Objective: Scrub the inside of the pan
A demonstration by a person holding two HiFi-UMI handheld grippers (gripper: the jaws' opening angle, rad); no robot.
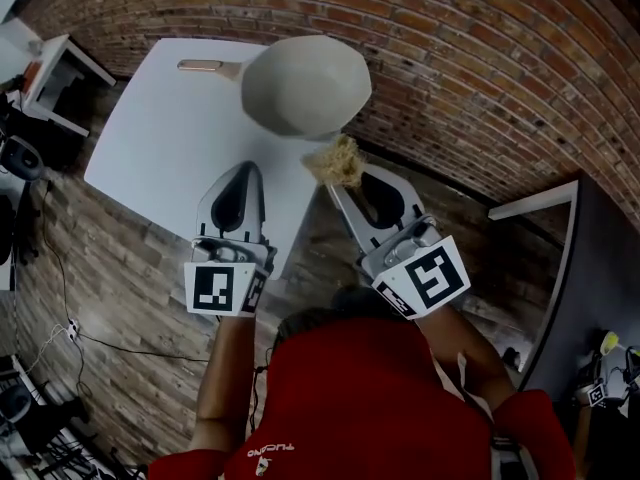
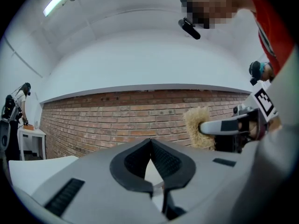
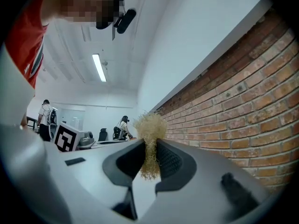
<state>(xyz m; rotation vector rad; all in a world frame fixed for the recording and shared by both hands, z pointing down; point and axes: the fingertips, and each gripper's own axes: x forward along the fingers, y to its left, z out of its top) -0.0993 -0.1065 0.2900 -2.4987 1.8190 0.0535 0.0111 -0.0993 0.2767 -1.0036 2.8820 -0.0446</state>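
A pale grey pan (image 1: 305, 83) sits at the far edge of the white table (image 1: 150, 138), its handle (image 1: 205, 66) pointing left. My right gripper (image 1: 338, 180) is shut on a straw-coloured fibre scrubber (image 1: 335, 160), held just in front of the pan's near rim, off the table's right edge. In the right gripper view the scrubber (image 3: 150, 125) is pinched between the pads and sticks out above them. My left gripper (image 1: 247, 170) hovers over the table's near part, short of the pan. Its jaws (image 2: 150, 141) meet at the tips with nothing between them. The scrubber (image 2: 196, 126) shows to its right.
A brick wall (image 1: 480, 58) runs behind the table and to the right. A small white side table (image 1: 65, 73) stands at the far left and a dark desk (image 1: 600, 268) at the right. Cables (image 1: 60, 328) lie on the floor at the left.
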